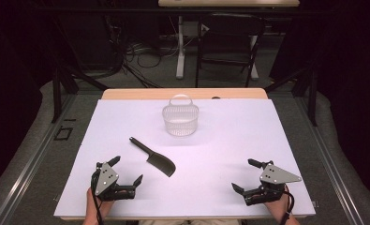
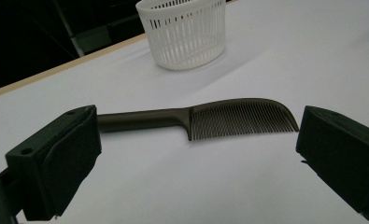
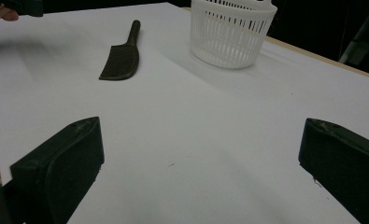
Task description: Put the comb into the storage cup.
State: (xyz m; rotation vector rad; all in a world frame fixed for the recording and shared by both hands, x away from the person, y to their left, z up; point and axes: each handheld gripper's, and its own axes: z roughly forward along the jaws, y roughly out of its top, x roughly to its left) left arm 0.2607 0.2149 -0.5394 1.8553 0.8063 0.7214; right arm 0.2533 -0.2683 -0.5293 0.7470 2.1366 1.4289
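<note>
Both jaws gape wide on the left gripper [image 1: 127, 169] and right gripper [image 1: 243, 174]; a dark comb [image 1: 153, 157] lies just ahead of the left one, a white basket [image 1: 180, 120] beyond, nothing between.

Tool [image 3: 198, 154] gaping — comb [image 3: 121, 53] beside basket [image 3: 231, 32].

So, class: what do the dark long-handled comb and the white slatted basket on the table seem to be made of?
Dark long-handled comb: probably moulded plastic, with a matt brown-black finish; its fine, even teeth and handle look like one piece.
White slatted basket: likely plastic, slightly translucent with a smooth finish; its thin, regular vertical slats and arched handle suggest moulding.
</note>
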